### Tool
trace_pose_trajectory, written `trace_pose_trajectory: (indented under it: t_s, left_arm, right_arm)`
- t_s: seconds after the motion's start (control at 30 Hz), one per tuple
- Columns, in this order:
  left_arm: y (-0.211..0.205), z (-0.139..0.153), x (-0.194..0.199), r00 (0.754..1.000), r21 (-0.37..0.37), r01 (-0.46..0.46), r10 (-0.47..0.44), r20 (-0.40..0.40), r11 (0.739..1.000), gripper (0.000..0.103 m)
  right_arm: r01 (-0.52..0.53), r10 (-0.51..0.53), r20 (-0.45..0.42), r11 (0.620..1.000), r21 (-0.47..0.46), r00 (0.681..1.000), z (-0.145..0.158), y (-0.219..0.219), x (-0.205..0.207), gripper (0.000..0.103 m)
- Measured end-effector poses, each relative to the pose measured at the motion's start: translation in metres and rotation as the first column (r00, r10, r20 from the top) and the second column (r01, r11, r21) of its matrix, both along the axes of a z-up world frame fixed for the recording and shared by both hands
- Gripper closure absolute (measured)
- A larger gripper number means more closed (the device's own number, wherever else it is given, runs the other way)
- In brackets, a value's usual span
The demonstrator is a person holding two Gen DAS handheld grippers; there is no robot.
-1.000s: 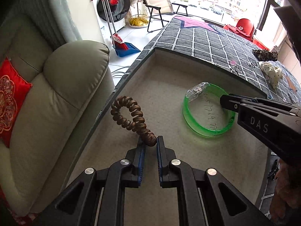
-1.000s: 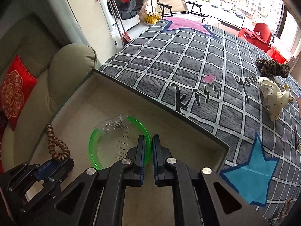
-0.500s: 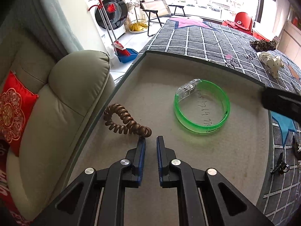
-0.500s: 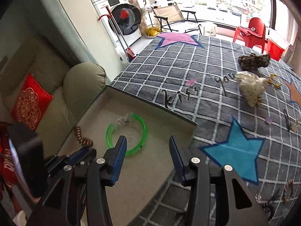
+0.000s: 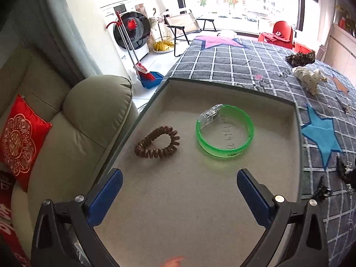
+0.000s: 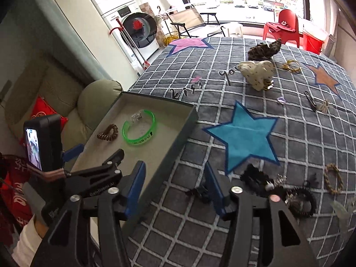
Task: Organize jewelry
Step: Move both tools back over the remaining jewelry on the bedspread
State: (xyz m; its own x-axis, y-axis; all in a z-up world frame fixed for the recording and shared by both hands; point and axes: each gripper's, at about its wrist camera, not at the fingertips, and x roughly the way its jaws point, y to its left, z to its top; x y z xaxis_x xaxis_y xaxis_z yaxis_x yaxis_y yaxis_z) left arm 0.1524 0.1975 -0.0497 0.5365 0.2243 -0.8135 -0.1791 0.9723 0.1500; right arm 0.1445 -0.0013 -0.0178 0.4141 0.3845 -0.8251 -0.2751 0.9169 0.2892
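A shallow grey tray sits on the checked bed cover. In it lie a brown spiral hair tie and a green bangle, side by side and apart. My left gripper is open and empty above the tray's near part; it also shows in the right wrist view. My right gripper is open and empty over the tray's right rim and the cover. Black hair accessories lie just right of it.
Loose items lie on the cover: a white dotted scrunchie, a leopard scrunchie, a gold piece, a braided ring, clips. A beige sofa with a red cushion stands left of the tray.
Both grippers opened and drew back and up from the tray. The left let go of the brown hair tie, the right let go of the green bangle; both now lie flat.
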Motion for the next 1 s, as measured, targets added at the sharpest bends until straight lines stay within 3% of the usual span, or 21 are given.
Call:
trace_pose_trajectory:
  t_s: [0.13, 0.2, 0.23, 0.53, 1.0]
  left_arm:
    - [-0.005, 0.012, -0.013, 1.000, -0.030, 0.018, -0.017, 0.013, 0.999, 0.000]
    - [-0.009, 0.017, -0.021, 1.000, -0.032, 0.021, -0.020, 0.021, 0.999, 0.000]
    - [-0.011, 0.019, -0.026, 0.999, -0.034, 0.023, -0.022, 0.026, 0.999, 0.000]
    - [-0.047, 0.029, -0.060, 0.995, -0.103, 0.101, -0.101, 0.005, 0.989, 0.000]
    - [-0.123, 0.032, -0.092, 0.975, -0.071, 0.221, -0.220, 0.022, 0.973, 0.000]
  right_arm:
    - [0.008, -0.008, 0.000, 1.000, 0.002, 1.000, 0.002, -0.013, -0.016, 0.036]
    - [0.016, -0.016, 0.004, 1.000, 0.012, 1.000, 0.003, -0.020, -0.026, 0.022]
    - [0.021, -0.021, 0.009, 1.000, 0.014, 1.000, 0.003, -0.024, -0.030, 0.021]
    - [0.065, -0.065, 0.004, 0.997, 0.031, 0.998, 0.000, -0.061, -0.065, 0.015]
    - [0.209, -0.208, -0.039, 0.978, 0.017, 0.977, -0.022, -0.143, -0.105, 0.015]
